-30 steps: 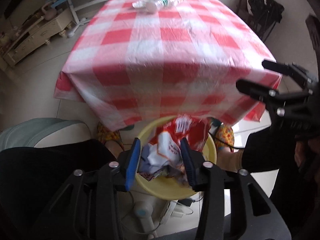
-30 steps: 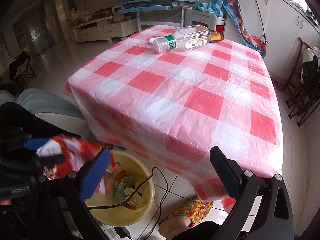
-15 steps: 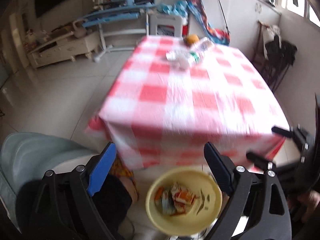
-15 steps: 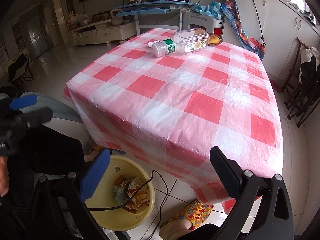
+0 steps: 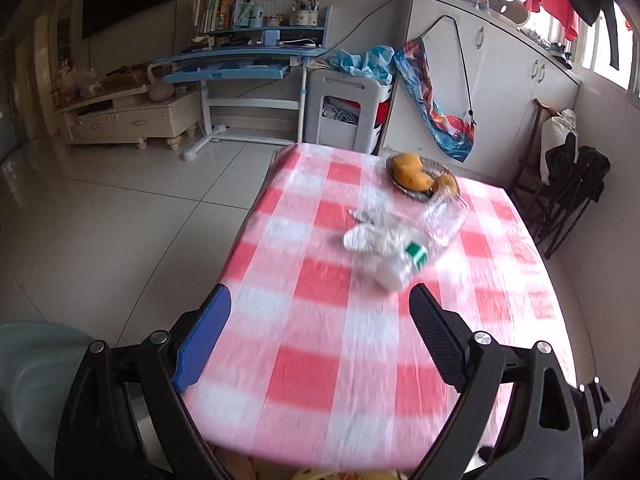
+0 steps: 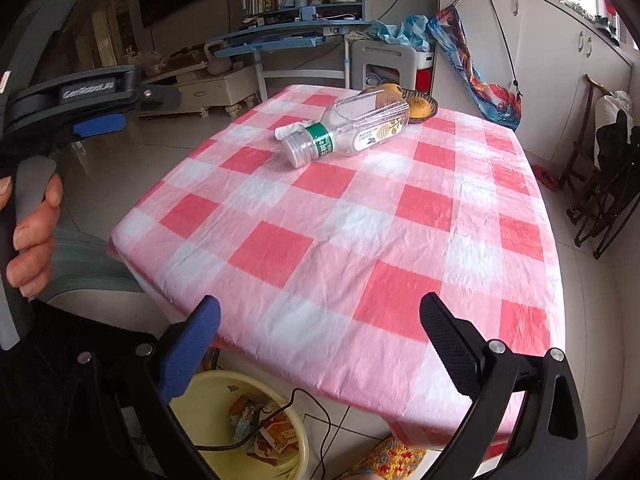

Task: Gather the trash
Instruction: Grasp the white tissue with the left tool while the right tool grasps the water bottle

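On checked tablecloth (image 6: pixel 340 216), clear plastic bottle (image 6: pixel 348 128) lying sideways, green label

Both wrist views look down across the checked table (image 5: pixel 320 360) (left blurred), sharing the bottle (image 6: pixel 352 128)

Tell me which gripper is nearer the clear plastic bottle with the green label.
Left. The left gripper hangs open over the near part of the red-checked table, facing the clear plastic bottle; the right gripper sits farther back at its near edge.
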Demonstrator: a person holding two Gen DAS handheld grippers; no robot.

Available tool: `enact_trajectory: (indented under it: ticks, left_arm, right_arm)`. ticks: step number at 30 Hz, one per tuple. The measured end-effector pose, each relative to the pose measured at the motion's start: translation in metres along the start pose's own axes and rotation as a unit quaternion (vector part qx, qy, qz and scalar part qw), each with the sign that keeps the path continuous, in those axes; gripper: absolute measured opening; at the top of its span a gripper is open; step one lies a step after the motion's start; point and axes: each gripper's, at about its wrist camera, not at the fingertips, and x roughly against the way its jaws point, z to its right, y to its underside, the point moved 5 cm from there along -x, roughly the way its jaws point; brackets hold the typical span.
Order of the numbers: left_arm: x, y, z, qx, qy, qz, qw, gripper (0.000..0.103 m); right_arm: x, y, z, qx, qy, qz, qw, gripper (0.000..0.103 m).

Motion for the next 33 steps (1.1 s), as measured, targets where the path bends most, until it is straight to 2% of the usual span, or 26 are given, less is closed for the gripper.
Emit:
enact_trajectory:
  ticks: [10, 16, 20, 26, 29, 31, 33]
  left_arm:
    - [-0.131, -0.062, 0.032, 0.008, 0.016, -0.042, 0.999, 0.087]
    - [-0.196, -0.08, 0.054, -0.03, 0.022, -0.074, 0.9966, 0.087]
    - [-0.217, -0.077, 0.072, -0.071, 0.04, -0.092, 0.9925, 0.086]
    - [-0.217, -0.06, 0.105, -0.128, 0.107, -0.12, 0.9786, 0.078]
    - [-0.212, -0.048, 0.12, -0.145, 0.139, -0.136, 0.97, 0.073]
    - [-0.207, -0.037, 0.127, -0.164, 0.158, -0.156, 0.9614, 0.067]
    - [-0.201, -0.023, 0.137, -0.204, 0.166, -0.17, 0.9496, 0.067]
  right_arm:
    - [-0.052, -0.062, 0.019, -0.008, 0.001, 0.005, 1.0, 0.095]
    - [-0.081, -0.094, 0.028, -0.018, -0.005, 0.016, 1.0, 0.095]
    - [-0.094, -0.1, 0.038, -0.032, -0.01, 0.018, 0.999, 0.095]
    - [-0.108, -0.106, 0.052, -0.062, -0.046, 0.026, 0.997, 0.095]
    - [-0.109, -0.106, 0.053, -0.07, -0.045, 0.022, 0.996, 0.097]
    - [-0.107, -0.102, 0.054, -0.077, -0.055, 0.017, 0.995, 0.097]
    - [-0.101, -0.096, 0.058, -0.083, -0.052, 0.015, 0.995, 0.097]
